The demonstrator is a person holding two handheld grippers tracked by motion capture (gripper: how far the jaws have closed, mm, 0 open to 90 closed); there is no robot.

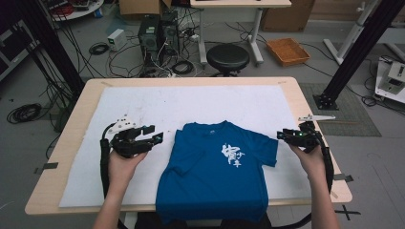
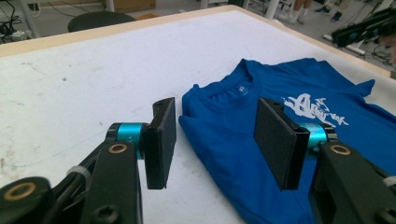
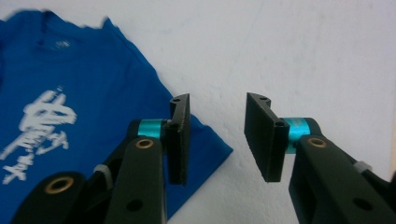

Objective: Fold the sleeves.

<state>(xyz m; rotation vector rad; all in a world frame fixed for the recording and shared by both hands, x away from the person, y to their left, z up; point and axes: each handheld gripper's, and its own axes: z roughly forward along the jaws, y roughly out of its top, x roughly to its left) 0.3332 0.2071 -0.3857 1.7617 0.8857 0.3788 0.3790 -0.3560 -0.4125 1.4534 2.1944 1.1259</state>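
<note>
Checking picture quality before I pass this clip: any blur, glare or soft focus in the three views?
High view: even light, soft overall, no glare on the blue T-shirt. Left gripper view: shirt print readable, the left gripper casts faint shadows on the white mat. Right gripper view: shirt collar smeared by motion blur, mat washed out, right gripper sharp.

Blue cotton T-shirt (image 1: 217, 167) — white brush-script print at 3 o'clock on the chest. White felt table cover (image 1: 143, 105) with faint smudges — light wooden tabletop (image 1: 67, 138) bordering it.
</note>
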